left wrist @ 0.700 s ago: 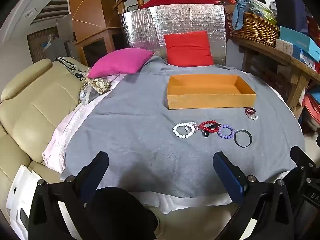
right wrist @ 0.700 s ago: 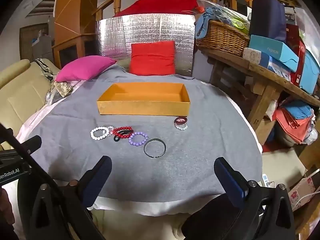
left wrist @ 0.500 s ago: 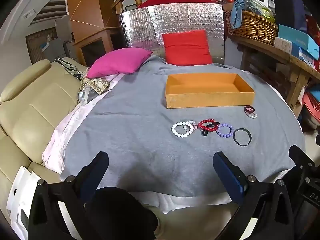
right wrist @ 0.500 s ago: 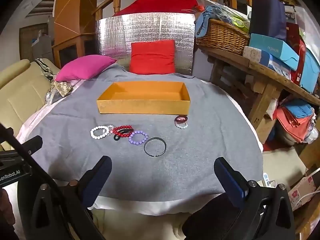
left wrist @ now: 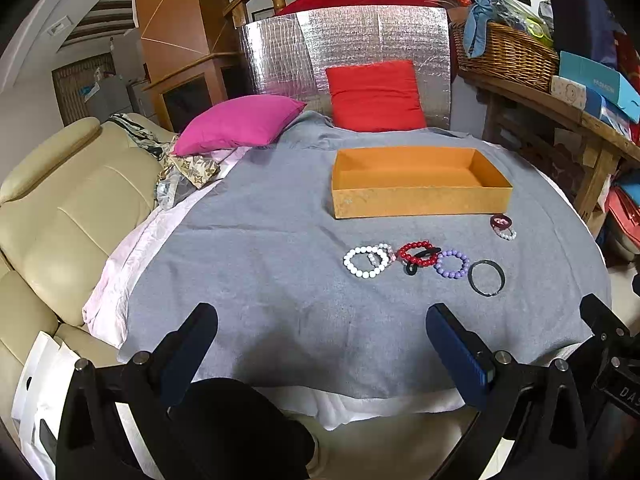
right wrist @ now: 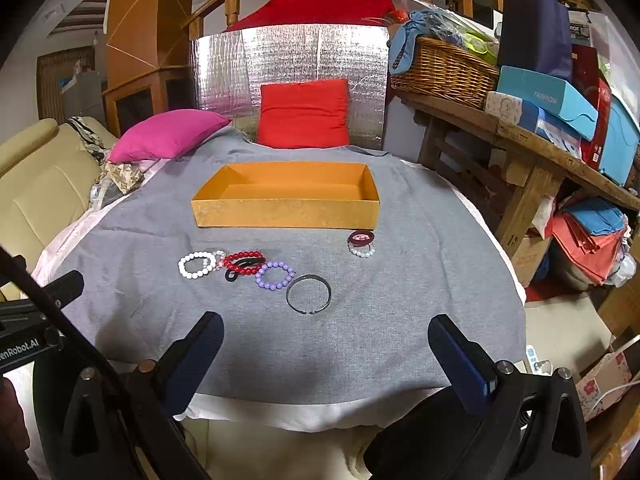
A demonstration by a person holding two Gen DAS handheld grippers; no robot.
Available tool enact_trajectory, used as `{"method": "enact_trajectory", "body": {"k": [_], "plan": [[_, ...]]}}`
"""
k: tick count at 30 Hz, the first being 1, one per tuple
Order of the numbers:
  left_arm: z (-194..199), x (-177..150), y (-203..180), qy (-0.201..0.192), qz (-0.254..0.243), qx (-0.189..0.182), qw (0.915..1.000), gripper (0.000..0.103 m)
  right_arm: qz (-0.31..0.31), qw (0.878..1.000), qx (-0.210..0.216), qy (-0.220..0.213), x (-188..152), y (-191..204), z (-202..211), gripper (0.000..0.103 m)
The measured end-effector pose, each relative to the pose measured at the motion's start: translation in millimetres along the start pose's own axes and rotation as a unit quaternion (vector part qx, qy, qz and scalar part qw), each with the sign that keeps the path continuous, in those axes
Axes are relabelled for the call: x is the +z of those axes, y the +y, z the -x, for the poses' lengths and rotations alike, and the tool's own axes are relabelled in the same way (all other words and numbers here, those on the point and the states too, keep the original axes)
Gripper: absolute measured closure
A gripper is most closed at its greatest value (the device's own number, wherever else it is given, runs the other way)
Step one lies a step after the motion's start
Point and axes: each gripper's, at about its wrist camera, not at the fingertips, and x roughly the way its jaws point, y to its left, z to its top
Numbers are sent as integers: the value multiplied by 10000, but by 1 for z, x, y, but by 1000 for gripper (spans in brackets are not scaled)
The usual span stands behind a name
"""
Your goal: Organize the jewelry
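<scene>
Bracelets [right wrist: 256,270] lie ahead of my two released tools [left wrist: 322,344] [right wrist: 324,346], before the empty orange box [right wrist: 286,212] meant for them.

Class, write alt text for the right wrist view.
An open, empty-handed right tool hovers over a grey cloth where beaded bracelets and a dark bangle lie before an empty orange box.
</scene>
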Motion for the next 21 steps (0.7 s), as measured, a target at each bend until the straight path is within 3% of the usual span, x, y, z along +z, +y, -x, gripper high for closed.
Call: {"method": "enact_trajectory", "body": {"k": [12, 21], "plan": [[-45, 15, -2, 184, 96, 5, 9998, 0, -230, 9992, -230, 226, 17, -27, -40, 0], [-90, 26, -3, 365, 109, 18, 9993, 0, -221, 9987, -245, 387, 35, -23, -84, 0]]}}
